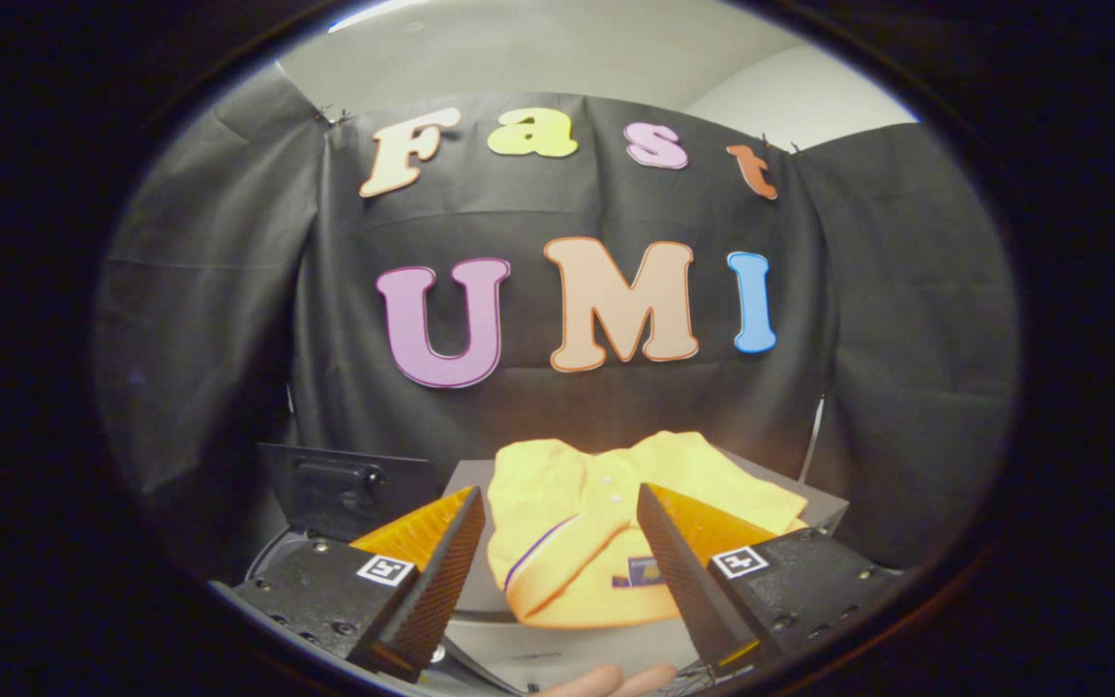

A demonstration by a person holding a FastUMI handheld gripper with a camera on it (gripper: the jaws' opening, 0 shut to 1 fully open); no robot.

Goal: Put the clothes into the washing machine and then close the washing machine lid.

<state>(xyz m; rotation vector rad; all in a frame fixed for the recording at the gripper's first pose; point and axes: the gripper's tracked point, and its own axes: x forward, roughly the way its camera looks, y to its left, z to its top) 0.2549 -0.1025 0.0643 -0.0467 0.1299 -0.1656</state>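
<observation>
From my seat I see the gripper with its jaws spread wide and nothing between them under pressure; the fingers flank the garment without touching it, as far as I can tell. The yellow shirt lies folded just ahead of the fingertips, resting on a grey platform in front of the black cloth wall. Its collar, with small buttons and a dark stripe along the edge, faces me, and a small patch sits near the lower hem. To the left of the fingers stands a dark raised panel, which I take to be the washing machine's open lid, though I cannot be sure. A fingertip shows below the jaws. I judge the shirt light, soft and floppy: it will sag and unfold when lifted. I would pinch the thick collar fold, where several layers bunch together, rather than a single loose edge.
</observation>
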